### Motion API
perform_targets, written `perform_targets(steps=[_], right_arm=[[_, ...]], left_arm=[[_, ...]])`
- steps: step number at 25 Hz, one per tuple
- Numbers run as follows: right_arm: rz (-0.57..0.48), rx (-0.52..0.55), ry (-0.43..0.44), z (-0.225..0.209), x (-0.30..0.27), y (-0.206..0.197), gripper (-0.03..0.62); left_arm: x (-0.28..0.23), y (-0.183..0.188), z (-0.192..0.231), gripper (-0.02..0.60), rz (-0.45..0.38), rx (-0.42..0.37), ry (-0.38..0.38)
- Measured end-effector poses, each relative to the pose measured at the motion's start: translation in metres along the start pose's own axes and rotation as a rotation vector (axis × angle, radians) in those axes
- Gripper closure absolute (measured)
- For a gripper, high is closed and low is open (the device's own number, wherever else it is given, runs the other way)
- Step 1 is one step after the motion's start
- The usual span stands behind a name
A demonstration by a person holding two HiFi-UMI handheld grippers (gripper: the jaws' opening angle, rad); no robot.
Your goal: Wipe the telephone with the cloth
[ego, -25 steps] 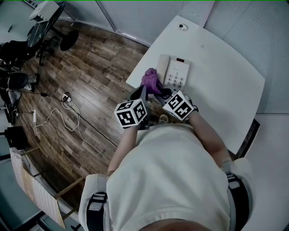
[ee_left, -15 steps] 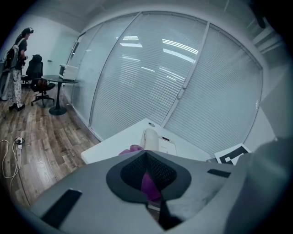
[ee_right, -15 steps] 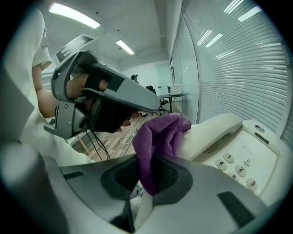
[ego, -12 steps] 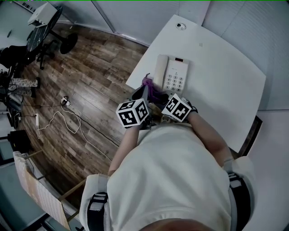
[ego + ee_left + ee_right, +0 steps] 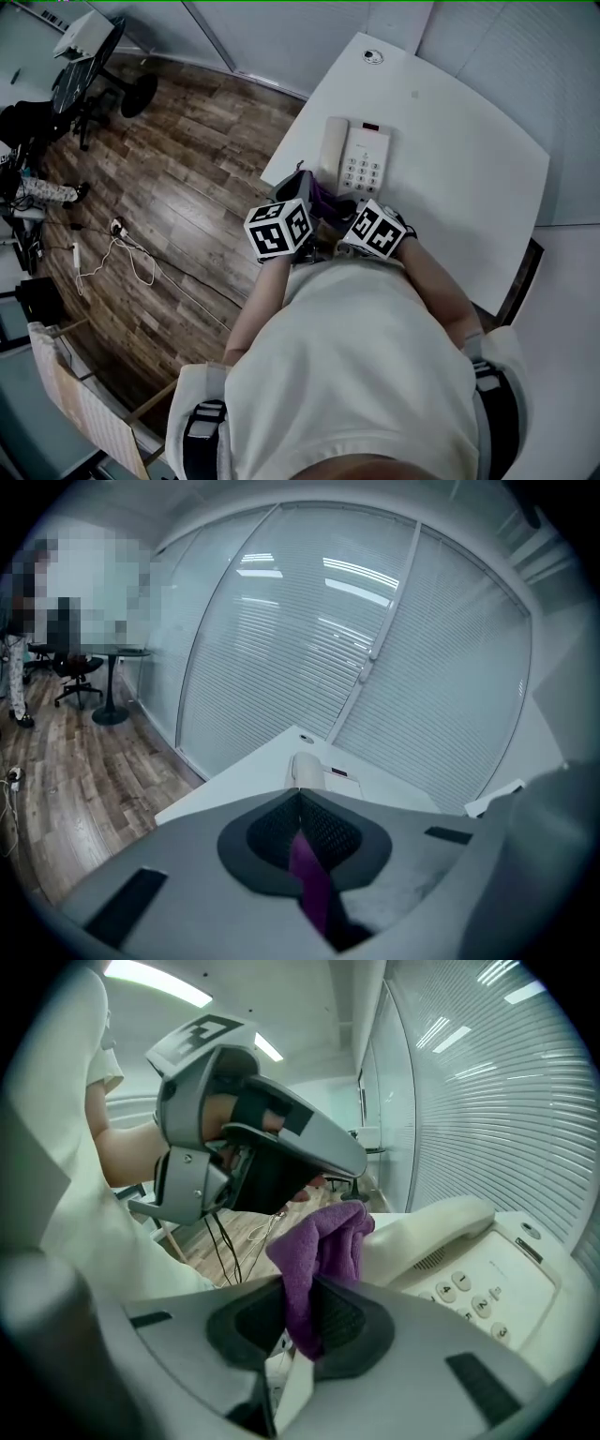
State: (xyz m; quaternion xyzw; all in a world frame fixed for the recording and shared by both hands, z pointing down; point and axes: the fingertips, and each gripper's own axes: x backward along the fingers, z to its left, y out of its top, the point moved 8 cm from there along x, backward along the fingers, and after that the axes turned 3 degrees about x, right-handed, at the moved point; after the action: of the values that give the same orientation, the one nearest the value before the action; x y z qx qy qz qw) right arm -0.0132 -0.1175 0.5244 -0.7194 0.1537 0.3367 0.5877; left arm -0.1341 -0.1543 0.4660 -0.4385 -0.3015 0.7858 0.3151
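**Both grippers on the cloth.** The purple cloth (image 5: 323, 1241) is being clamped at two places, by the closed left gripper (image 5: 300, 799) and the closed right gripper (image 5: 314, 1293), probably so that a stretched wiping edge is being formed. The telephone (image 5: 361, 155) is being kept on the white table (image 5: 450, 141), just beyond the cloth, with its handset cradled.

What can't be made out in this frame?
Head view: the left gripper and right gripper cover most of the cloth; the round thing at the table's far corner is too small to identify.
Left gripper view: that gripper's body hides the telephone's keypad.
Right gripper view: the picture's edge cuts off the telephone's right part.
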Motion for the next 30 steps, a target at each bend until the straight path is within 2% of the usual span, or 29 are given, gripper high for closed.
perform_targets(steps=[4,9,20,23,24,26,30], right_arm=[[-0.066,-0.051,-0.02,-0.002,0.026,0.005,0.525],[-0.176,-0.147,-0.129,-0.014,0.063,0.005,0.525],[-0.459,-0.447,-0.564,-0.073,0.137,-0.009,0.525],[-0.508,-0.495,-0.652,-0.08,0.147,-0.012,0.525],[-0.517,-0.505,-0.672,-0.082,0.15,-0.012,0.525],[-0.53,-0.522,-0.694,-0.084,0.152,-0.012,0.525],[-0.537,-0.525,-0.704,-0.088,0.15,-0.01,0.525]], left_arm=[[-0.009,0.005,-0.001,0.561,-0.002,-0.013,-0.015],[-0.02,0.006,-0.003,0.56,0.012,-0.022,-0.031],[-0.048,-0.002,-0.011,0.56,0.089,-0.06,-0.087],[-0.056,-0.002,-0.013,0.558,0.107,-0.087,-0.086],[-0.058,-0.002,-0.014,0.545,0.112,-0.098,-0.086],[-0.063,-0.002,-0.016,0.423,0.124,-0.122,-0.088],[-0.075,-0.004,-0.017,0.378,0.147,-0.17,-0.058]])
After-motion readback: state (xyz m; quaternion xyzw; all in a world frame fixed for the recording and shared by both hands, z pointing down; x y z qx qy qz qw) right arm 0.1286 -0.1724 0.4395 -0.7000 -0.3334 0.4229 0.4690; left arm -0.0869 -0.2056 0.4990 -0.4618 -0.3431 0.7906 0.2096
